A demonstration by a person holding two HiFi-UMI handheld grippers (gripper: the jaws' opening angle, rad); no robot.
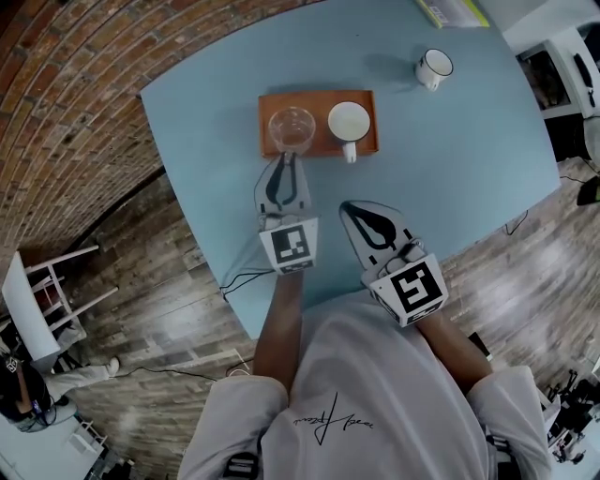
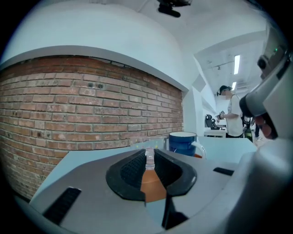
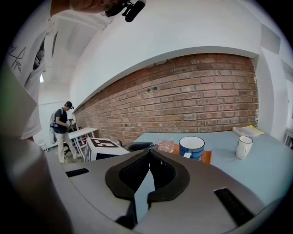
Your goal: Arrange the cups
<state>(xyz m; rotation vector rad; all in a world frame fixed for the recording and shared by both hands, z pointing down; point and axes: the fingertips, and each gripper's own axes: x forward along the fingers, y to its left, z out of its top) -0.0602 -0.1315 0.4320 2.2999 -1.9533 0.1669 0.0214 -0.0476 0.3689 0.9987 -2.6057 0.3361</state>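
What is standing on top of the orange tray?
A clear glass cup and a blue mug stand on the tray, side by side. The left gripper grips and covers the cup's near rim. What lies under them cannot be seen.

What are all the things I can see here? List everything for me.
table: one, light blue, centre
tray: one, orange, on the table
glass cup: one, clear, at the tray's left end
blue mug: one, blue with white inside, on the tray's right end
white mug: one, on the table right of the tray
book: one, yellow-green, at the table's far edge
chair: one, white, on the floor
left gripper: grey, shut on the glass cup's rim
right gripper: grey, shut, empty
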